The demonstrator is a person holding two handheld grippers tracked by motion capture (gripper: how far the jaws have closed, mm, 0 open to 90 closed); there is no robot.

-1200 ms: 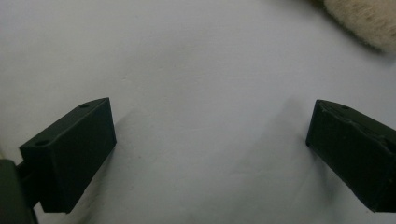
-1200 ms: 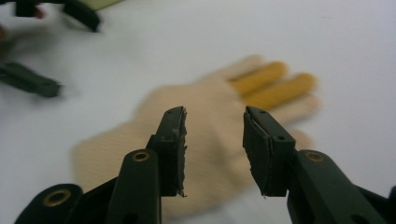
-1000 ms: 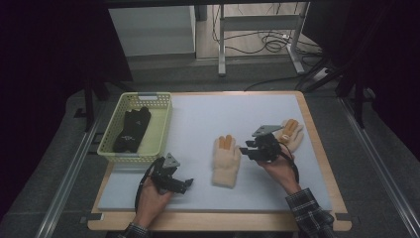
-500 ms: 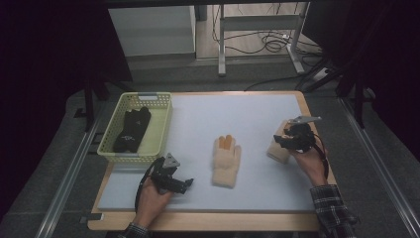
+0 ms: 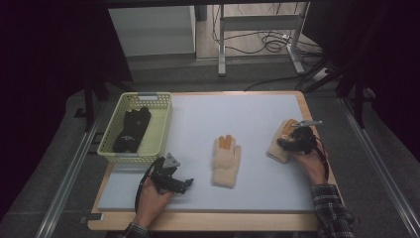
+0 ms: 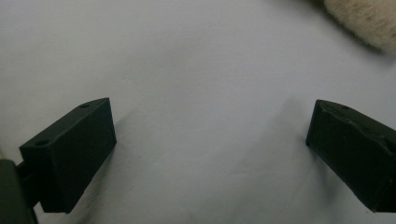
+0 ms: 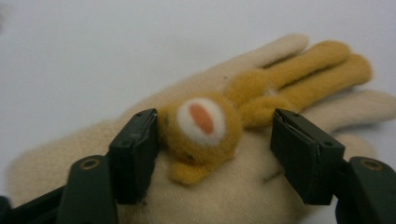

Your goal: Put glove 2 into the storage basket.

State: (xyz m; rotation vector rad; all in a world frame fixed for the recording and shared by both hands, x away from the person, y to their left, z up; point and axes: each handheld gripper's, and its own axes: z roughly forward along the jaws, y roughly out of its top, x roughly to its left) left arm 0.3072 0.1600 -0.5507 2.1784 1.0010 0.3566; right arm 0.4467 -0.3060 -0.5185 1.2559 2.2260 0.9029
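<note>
The yellow basket (image 5: 157, 134) holds black gloves. The left gripper (image 5: 184, 184) rests wide-jawed on the desk (image 5: 267, 106). The right gripper (image 5: 283, 144) has swung from the middle glove (image 5: 226, 161) onto the right-hand glove (image 7: 233, 154), jaws straddling its orange patch (unclosed), so pickup looks imminent.

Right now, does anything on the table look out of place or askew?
Nothing is damaged or spilled. The two cream woolly gloves lie apart, not paired: one mid-table, one under the right gripper, whose open jaws straddle its orange patch.
</note>
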